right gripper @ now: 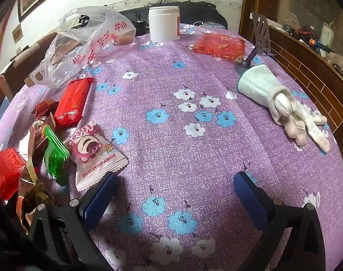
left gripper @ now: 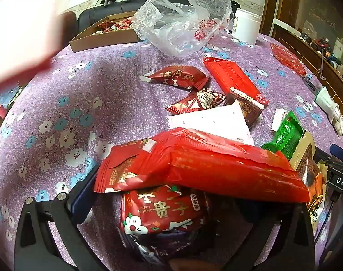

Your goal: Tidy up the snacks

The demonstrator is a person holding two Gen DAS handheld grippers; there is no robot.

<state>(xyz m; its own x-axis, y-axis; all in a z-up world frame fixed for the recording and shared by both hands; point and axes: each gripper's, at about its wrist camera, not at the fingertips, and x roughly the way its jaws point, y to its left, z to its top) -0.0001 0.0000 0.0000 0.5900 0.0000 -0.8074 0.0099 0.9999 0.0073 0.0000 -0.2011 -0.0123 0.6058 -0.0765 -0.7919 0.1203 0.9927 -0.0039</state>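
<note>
Red snack packet (left gripper: 164, 212) sits between left gripper (left gripper: 162, 205) fingers, grip unclear, under long red packet (left gripper: 216, 167). Right gripper (right gripper: 173, 187) spread wide over purple tablecloth (right gripper: 182, 79); pink bear packet (right gripper: 92, 151) near left finger.

Tablecloth (right gripper: 194, 135): woven cloth, matt, coarse grain. Snack packets (left gripper: 205, 164): glossy plastic film (creased, catching glare). Shopping bag (left gripper: 182, 20): thin translucent plastic, crinkled. Glove (right gripper: 281, 103): knitted fabric. Tray (left gripper: 103, 38): plain matt cardboard. Jar (right gripper: 164, 23): smooth white plastic.
</note>
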